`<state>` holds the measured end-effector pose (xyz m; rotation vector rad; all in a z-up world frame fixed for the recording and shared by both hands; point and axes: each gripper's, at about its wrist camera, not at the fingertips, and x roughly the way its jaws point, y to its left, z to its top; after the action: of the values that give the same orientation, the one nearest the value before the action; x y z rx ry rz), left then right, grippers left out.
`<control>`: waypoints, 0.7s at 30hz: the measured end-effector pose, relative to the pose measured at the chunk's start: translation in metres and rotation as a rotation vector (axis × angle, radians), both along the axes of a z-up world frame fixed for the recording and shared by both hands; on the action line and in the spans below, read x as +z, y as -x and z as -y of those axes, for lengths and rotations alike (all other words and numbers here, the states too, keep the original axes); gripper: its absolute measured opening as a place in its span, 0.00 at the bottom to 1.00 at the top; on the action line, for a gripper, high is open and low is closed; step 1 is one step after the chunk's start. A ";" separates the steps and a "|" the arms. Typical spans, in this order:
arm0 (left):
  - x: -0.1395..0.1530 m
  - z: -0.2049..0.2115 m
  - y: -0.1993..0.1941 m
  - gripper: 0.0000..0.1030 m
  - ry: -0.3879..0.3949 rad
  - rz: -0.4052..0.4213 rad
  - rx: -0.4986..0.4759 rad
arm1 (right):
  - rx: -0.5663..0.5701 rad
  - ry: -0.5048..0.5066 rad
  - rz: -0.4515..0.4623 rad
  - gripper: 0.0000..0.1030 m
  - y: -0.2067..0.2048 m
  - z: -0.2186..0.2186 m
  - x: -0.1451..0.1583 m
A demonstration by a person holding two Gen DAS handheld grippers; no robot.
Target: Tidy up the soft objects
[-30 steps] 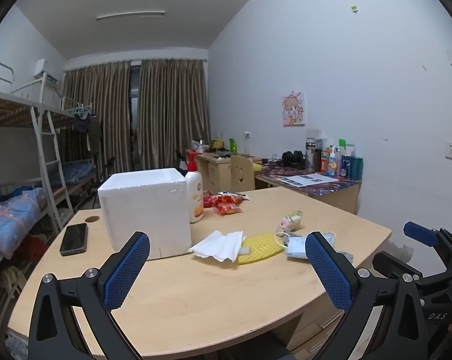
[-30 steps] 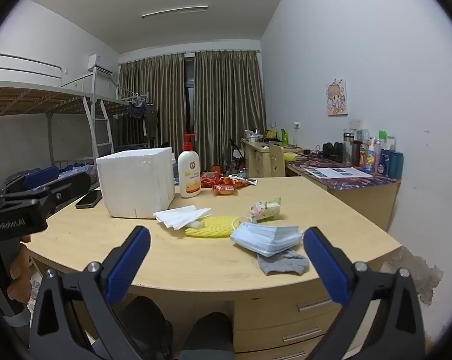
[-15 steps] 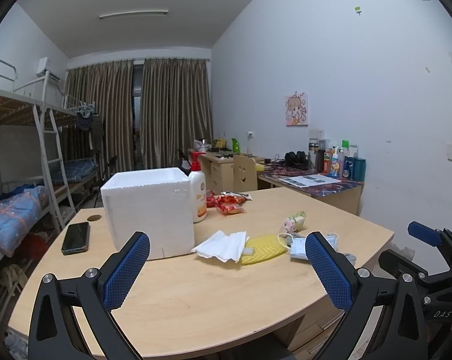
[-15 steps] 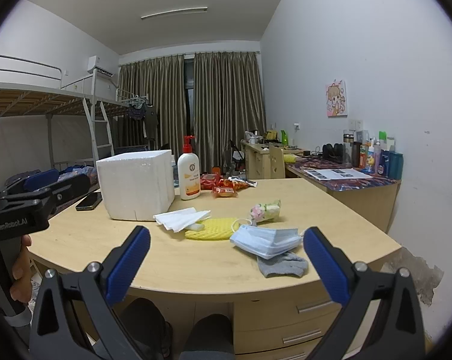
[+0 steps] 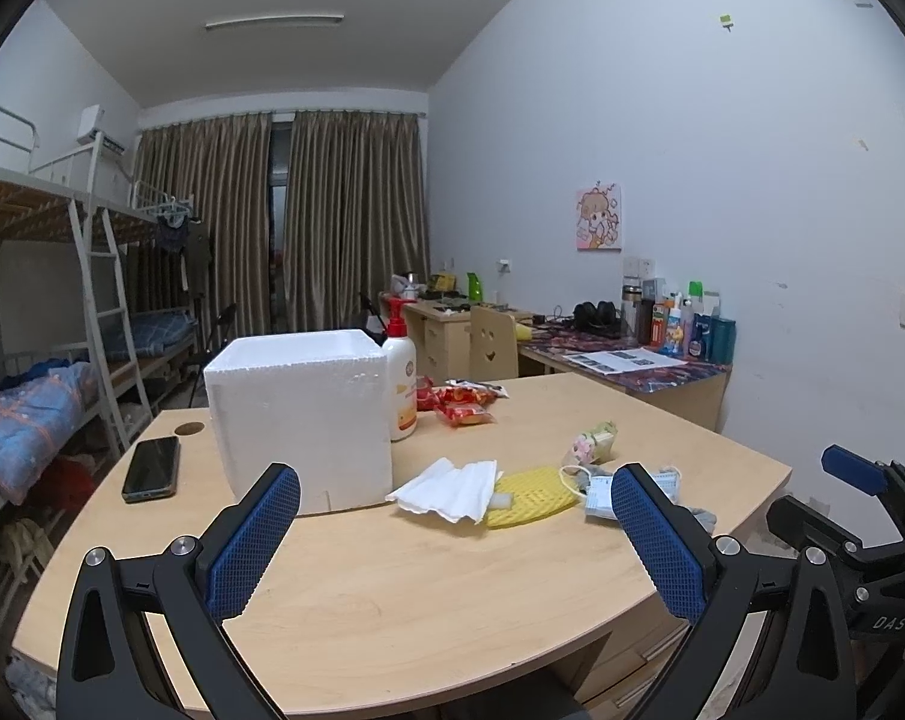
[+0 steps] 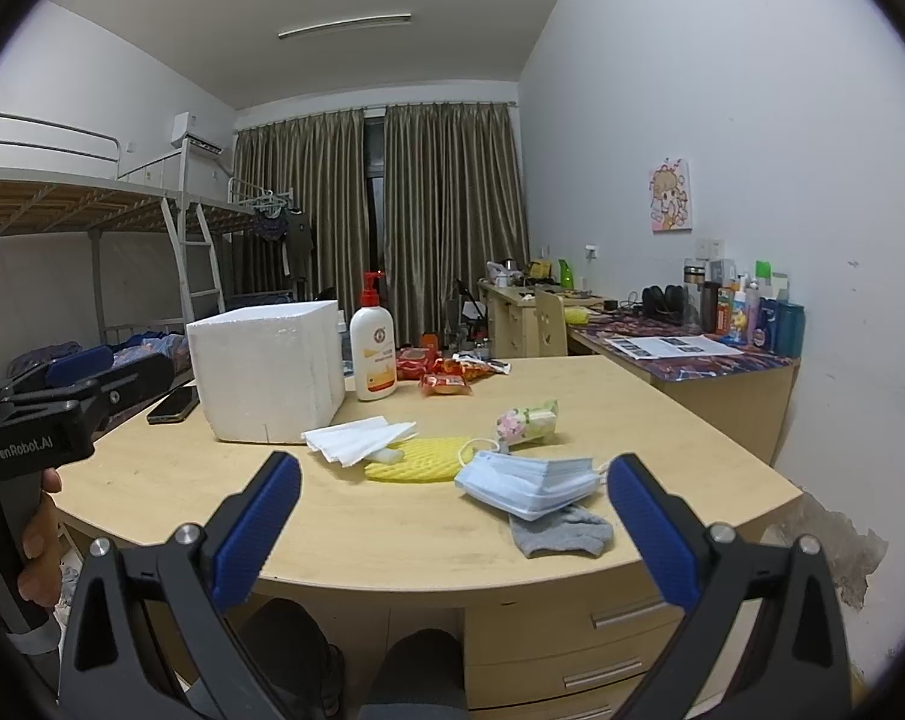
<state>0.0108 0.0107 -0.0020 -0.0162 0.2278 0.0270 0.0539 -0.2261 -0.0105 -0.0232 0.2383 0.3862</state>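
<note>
On the wooden table [image 6: 392,534] lie several soft items: a white tissue stack [image 6: 356,437], a yellow sponge cloth [image 6: 419,461], a pile of blue face masks [image 6: 527,476], a grey sock [image 6: 557,531] and a small floral packet [image 6: 524,420]. A white foam box [image 6: 266,381] stands to their left. My right gripper [image 6: 452,540] hangs open at the table's front edge, short of the masks. My left gripper [image 5: 455,531] is open above the table, nearer than the tissues [image 5: 446,489], sponge cloth [image 5: 533,495] and foam box [image 5: 299,417]. Both hold nothing.
A lotion pump bottle [image 6: 373,354] and red snack packets [image 6: 443,375] sit behind the box. A black phone [image 5: 151,468] lies at the left. Bunk beds [image 5: 50,324] stand left, a cluttered desk [image 5: 626,360] along the right wall. A person's knees [image 6: 362,666] show under the table.
Both views have shifted only slightly. Nothing on the table has moved, and both grippers stay open.
</note>
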 end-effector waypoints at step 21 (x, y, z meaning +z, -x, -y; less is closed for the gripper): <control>0.000 0.000 -0.003 1.00 -0.011 0.000 0.003 | 0.004 -0.003 0.001 1.00 -0.003 0.001 0.006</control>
<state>0.0139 0.0104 -0.0019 -0.0057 0.2279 0.0311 0.0568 -0.2270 -0.0049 -0.0210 0.2363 0.3906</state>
